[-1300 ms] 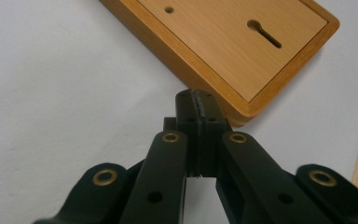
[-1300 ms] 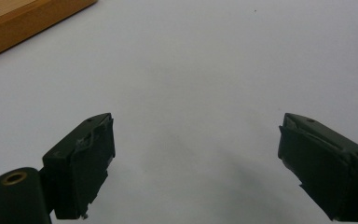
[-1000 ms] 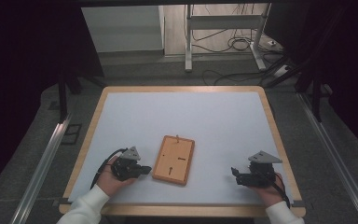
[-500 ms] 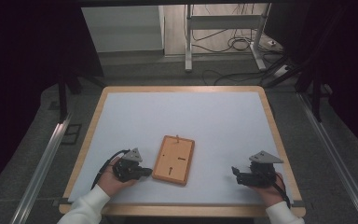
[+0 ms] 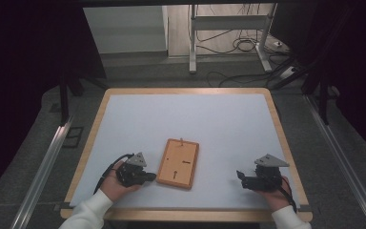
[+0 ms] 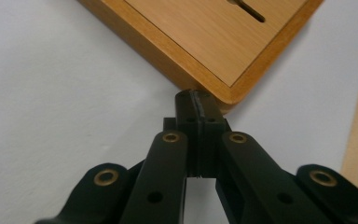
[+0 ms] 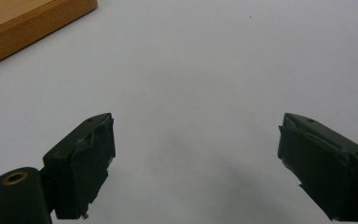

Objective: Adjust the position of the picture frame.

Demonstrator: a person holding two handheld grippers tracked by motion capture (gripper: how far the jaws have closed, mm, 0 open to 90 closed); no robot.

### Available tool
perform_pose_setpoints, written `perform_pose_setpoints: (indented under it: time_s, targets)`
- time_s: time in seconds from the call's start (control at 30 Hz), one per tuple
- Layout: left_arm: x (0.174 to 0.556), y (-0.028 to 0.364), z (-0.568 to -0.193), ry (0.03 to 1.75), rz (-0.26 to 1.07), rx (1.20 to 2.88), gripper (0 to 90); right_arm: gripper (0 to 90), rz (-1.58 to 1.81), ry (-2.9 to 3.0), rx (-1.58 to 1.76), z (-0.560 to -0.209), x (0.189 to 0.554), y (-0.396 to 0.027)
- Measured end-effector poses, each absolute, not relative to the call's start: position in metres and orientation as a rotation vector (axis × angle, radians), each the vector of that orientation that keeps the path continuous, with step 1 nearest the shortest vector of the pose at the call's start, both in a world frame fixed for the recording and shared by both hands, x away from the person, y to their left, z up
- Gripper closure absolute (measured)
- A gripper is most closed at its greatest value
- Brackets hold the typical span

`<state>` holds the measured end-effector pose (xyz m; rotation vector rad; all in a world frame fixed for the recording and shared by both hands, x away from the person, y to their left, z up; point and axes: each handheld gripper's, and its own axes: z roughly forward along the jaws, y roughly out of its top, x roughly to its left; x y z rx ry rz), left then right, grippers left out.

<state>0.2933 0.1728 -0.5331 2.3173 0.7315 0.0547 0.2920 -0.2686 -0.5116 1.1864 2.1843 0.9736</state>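
Wooden board [image 5: 178, 163], one of it, lies flat on the white-topped table [image 5: 186, 119] with a wooden rim; grey floor, cables and a metal rack lie beyond. Left gripper [image 5: 147, 177] sits just left of the board, right gripper [image 5: 238, 177] well apart to its right.

Left gripper view: jaws pressed together, empty, tips just beside the board's corner [image 6: 228, 93].

Right gripper view: jaws spread wide, holding nothing, the board [image 7: 32, 23] farther off.
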Motion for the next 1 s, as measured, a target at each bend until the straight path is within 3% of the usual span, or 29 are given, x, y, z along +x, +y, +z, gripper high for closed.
perform_pose_setpoints:
  time_s: [1.0]
  targets:
    - [0.291,0.153,-0.533,0.704,0.012,2.3,89.8,11.3,0.966,2.199,1.185,-0.513,0.293,-0.268]
